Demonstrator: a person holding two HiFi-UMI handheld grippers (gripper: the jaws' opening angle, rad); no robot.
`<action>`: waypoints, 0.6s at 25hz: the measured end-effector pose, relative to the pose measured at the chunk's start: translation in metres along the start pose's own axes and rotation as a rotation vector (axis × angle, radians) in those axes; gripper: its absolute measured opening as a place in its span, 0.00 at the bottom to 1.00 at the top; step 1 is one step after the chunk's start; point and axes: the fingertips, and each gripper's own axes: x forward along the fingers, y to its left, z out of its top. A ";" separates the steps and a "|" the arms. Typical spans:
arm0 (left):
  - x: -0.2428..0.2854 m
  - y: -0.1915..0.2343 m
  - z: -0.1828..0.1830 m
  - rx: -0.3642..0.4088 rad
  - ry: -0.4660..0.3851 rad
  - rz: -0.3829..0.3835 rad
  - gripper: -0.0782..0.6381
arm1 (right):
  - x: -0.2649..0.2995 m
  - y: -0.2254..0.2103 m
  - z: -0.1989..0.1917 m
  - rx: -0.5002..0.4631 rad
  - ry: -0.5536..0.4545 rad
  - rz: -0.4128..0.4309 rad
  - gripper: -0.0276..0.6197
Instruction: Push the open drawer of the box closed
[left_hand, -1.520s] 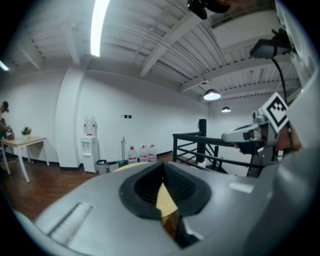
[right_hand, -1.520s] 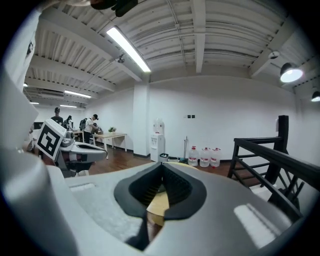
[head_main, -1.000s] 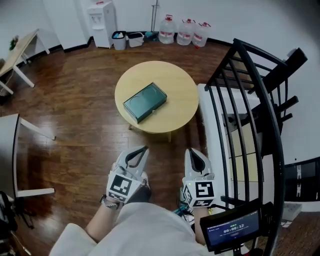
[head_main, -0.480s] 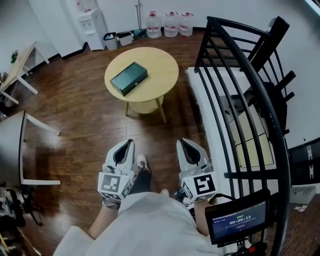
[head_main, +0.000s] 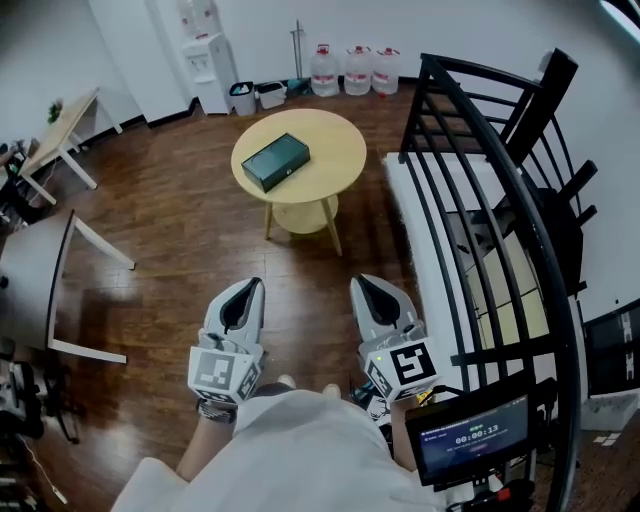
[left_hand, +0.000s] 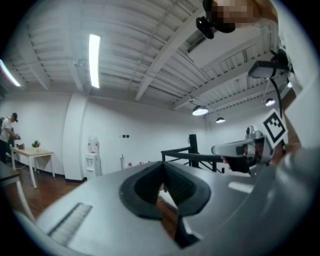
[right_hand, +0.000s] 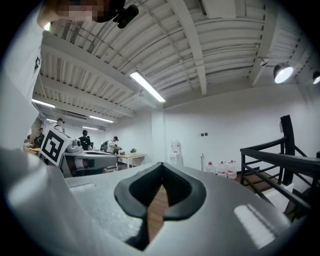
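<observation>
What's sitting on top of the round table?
Just one dark green box lies flat on the round table, a bit to the left of the middle. The box's top covers whatever is inside it, so that can't be seen from up here.

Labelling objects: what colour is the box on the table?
The flat rectangular box is dark green; see head view.
</observation>
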 end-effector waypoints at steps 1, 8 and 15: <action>-0.003 0.002 0.003 0.012 -0.008 0.004 0.12 | 0.001 0.003 0.002 -0.006 0.002 0.002 0.05; -0.017 0.015 0.003 0.053 -0.003 -0.031 0.12 | 0.012 0.024 0.007 0.002 0.024 -0.020 0.05; -0.022 0.040 -0.006 0.024 0.013 -0.035 0.12 | 0.028 0.045 -0.001 -0.037 0.092 -0.017 0.05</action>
